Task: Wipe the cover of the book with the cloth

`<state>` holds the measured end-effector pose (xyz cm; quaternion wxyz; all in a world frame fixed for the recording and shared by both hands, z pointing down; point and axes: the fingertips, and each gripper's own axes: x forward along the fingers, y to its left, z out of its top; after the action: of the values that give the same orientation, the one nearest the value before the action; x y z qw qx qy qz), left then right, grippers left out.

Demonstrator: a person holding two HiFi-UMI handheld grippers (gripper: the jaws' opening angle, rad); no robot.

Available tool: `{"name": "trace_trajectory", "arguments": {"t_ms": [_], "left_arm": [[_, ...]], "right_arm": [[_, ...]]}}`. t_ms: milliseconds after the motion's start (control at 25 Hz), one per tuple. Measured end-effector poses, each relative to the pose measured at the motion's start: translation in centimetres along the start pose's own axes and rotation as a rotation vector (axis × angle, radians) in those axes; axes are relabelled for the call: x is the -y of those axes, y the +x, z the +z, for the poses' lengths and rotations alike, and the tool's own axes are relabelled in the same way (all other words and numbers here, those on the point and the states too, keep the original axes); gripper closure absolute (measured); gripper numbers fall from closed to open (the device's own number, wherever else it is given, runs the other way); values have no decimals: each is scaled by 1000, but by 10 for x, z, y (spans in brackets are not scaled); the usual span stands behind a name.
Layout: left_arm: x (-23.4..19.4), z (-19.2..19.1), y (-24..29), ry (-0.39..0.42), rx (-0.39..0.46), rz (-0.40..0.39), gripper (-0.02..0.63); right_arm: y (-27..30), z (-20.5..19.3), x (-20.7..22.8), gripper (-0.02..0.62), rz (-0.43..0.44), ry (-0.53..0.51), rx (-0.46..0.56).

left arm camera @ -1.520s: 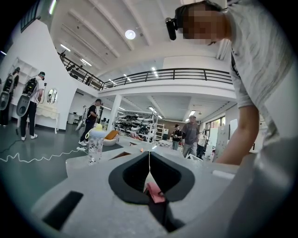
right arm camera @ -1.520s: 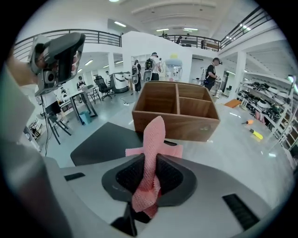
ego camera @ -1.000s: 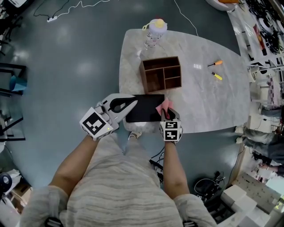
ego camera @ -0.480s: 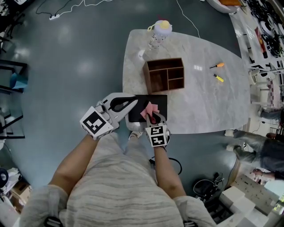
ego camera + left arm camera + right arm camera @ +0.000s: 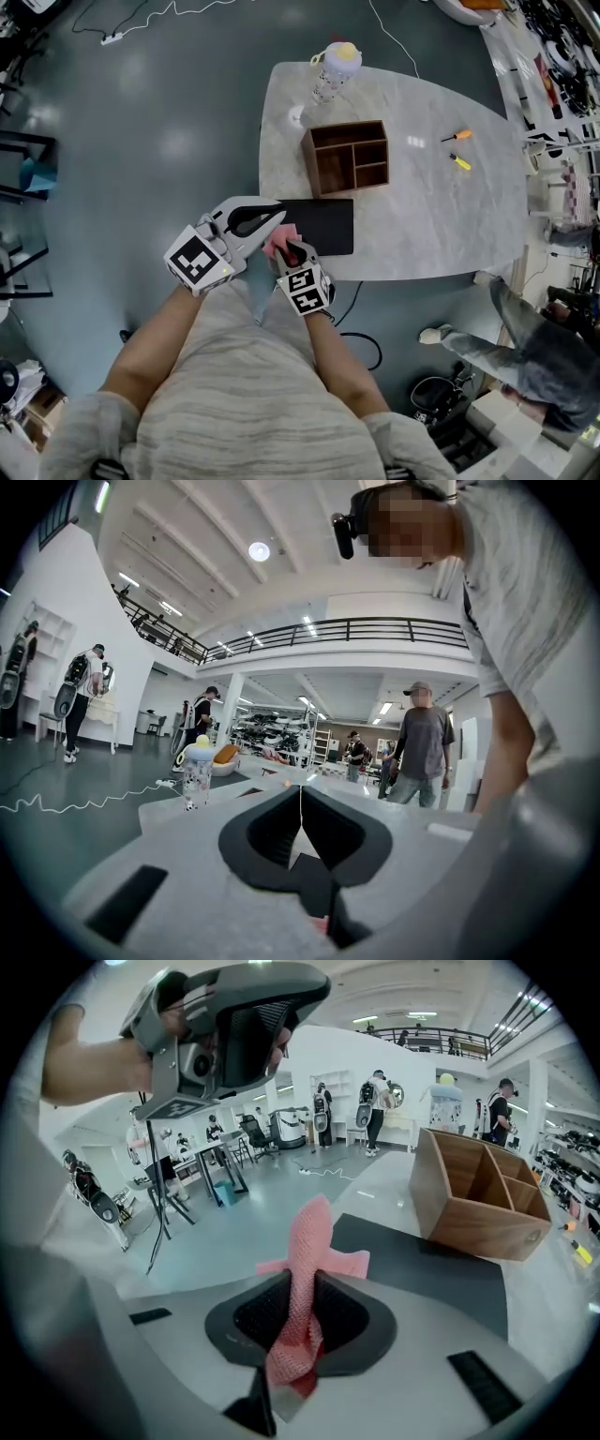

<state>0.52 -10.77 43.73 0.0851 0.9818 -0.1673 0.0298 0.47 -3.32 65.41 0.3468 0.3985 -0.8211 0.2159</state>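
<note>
Book (image 5: 319, 226) lies flat on the pale marble worktop (image 5: 422, 216), close against its near edge, dark cover upward. Long axis runs left to right across the person, parallel to that near edge; the spine side cannot be told. Cover shows plain black in both the head view and the right gripper view (image 5: 427, 1262). Right tongs (image 5: 285, 248) are clamped on a pink cloth (image 5: 280, 239) at the book's near-left corner; in the right gripper view the cloth (image 5: 312, 1241) stands up in a twisted fold from between the jaws of the right tongs (image 5: 302, 1288), the book just beyond it. Whether cloth and cover are touching cannot be told. Left tongs (image 5: 278, 213) hover over the book's left end, jaws pressed together with only a thin seam between them in the left gripper view (image 5: 300, 794). Marker cubes on both grippers carry black-and-white square patterns. Behind the book stands an open wooden organiser box (image 5: 346, 157) with several compartments, and beyond that a clear bottle (image 5: 334, 71) with a yellowish cap, its print too small to read. Two small screwdrivers, orange (image 5: 456, 136) and yellow (image 5: 458, 161), lie well apart to the right.
</note>
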Motion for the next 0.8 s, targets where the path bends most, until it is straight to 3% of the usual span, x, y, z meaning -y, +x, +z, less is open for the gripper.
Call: {"name": "trace_trajectory", "arguments": {"t_ms": [280, 800], "left_arm": [[1, 0, 3, 9, 3, -10, 591], [15, 0, 22, 3, 4, -34, 591]], "right_arm": [[-1, -2, -5, 526, 38, -38, 14], [-52, -57, 85, 526, -143, 79, -24]]}}
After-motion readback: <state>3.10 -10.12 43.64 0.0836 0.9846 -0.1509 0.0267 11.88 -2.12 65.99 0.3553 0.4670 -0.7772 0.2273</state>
